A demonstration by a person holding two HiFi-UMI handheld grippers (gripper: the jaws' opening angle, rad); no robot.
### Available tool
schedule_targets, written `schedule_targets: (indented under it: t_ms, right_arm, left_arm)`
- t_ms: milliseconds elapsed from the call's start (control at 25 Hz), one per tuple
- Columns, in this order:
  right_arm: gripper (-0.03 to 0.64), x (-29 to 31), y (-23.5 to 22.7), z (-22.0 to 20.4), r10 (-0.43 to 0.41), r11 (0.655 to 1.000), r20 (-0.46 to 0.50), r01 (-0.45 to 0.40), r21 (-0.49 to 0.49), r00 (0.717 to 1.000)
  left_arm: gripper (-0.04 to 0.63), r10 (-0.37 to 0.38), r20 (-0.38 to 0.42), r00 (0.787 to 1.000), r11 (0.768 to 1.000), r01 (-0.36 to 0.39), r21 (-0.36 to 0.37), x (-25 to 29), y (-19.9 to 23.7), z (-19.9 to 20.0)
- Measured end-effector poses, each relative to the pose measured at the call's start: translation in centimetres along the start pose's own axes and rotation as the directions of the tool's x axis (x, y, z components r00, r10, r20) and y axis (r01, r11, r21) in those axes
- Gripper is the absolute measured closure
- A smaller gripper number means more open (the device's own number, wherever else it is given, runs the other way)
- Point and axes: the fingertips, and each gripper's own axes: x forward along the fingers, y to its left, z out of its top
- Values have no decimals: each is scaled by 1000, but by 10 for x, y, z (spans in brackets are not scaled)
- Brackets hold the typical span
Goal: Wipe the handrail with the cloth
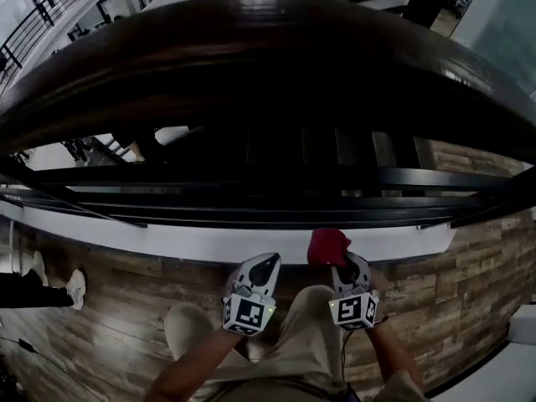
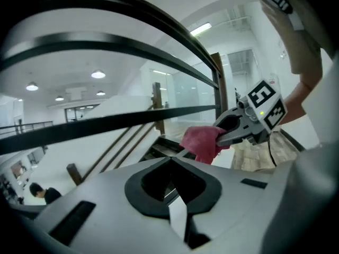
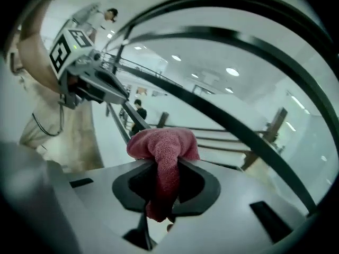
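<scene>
Cloth [image 3: 161, 142] sits clamped in the right gripper [image 1: 345, 266], left gripper [image 1: 264, 266] closed empty; wiping seems unstarted, needing a lift to the far handrail [image 1: 251, 48].

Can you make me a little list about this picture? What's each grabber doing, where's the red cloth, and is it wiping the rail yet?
left gripper: jaws together, holding nothing
right gripper: jaws shut on the cloth
cloth: red, bunched up, one end hanging down between the jaws
handrail: dark and wide, curving above both grippers
wiping: not yet, the cloth is held low, away from the handrail
floor: wooden planks
</scene>
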Motion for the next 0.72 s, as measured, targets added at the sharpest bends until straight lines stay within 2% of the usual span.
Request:
schedule_targets:
  t_ms: [120, 200, 280, 360, 480, 640, 720]
  right_arm:
    - [545, -42, 45, 104, 192, 981, 64, -188, -51, 979]
    - [545, -64, 55, 144, 290, 955, 75, -283, -87, 954]
    - [545, -80, 43, 174, 361, 929, 60, -354, -109, 931]
    - [545, -102, 25, 201, 414, 907, 7, -411, -94, 910]
    - [545, -132, -4, 237, 456, 889, -3, -455, -46, 890]
    - [545, -191, -13, 262, 505, 862, -4, -505, -46, 863]
    - [545, -220, -15, 277, 510, 857, -14, -509, -75, 860]
  left_arm:
    - [578, 104, -22, 994, 992, -105, -74, -82, 39, 46]
    - [578, 172, -47, 984, 973, -177, -145, -120, 60, 77]
    - [578, 212, -67, 975, 967, -219, -133, -142, 78, 106]
    - [578, 202, -100, 974, 974, -210, -89, -158, 83, 130]
    - [578, 159, -140, 977, 982, -171, -79, -171, 82, 170]
    - [578, 106, -164, 981, 988, -123, -96, -202, 45, 226]
    - [578, 88, -164, 982, 990, -105, -93, -226, 27, 250]
